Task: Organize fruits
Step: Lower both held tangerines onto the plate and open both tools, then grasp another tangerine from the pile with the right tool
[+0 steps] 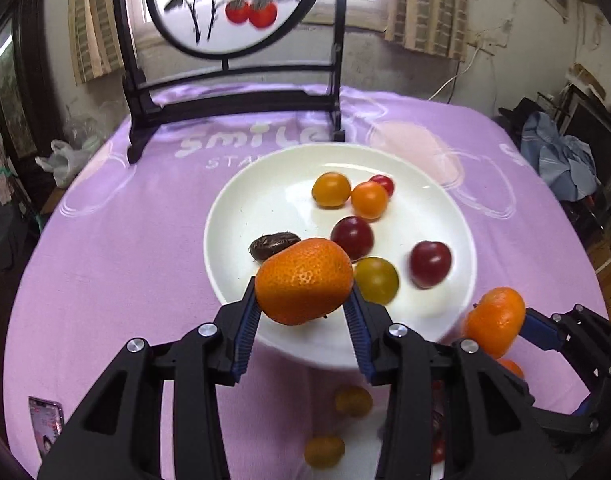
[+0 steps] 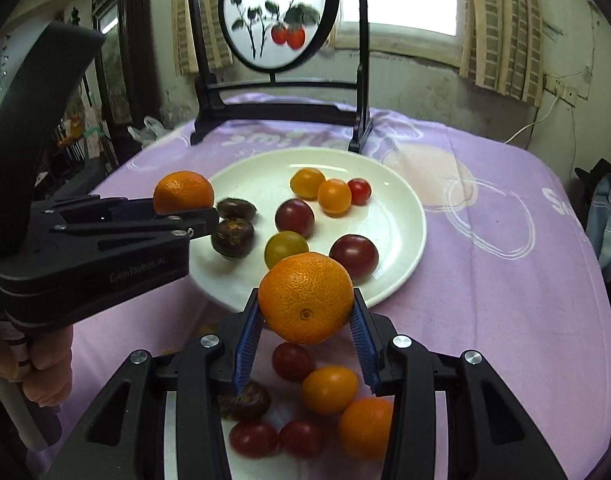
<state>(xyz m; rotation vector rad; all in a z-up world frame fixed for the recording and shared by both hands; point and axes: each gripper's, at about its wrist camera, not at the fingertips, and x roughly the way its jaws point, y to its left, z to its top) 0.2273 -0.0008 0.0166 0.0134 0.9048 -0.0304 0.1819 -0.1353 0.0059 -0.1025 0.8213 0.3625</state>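
Left tongs [image 1: 303,304] are clamped on a tangerine [image 1: 304,281], held over the near rim of the white plate [image 2: 401,216]. Over on the right, right tongs [image 2: 307,322] are gripping another tangerine [image 2: 306,297] just above the plate's front edge, purple-clothed desk [image 2: 485,280] underneath.

Bright orange mandarins [image 1: 303,280] [image 2: 307,297] sit between black fingers [image 1: 241,320] with blue ribbed pads [image 1: 247,334]. The plate [image 2: 245,280] is white; the cloth [image 1: 125,240] lilac with white lettering at twelve o'clock.
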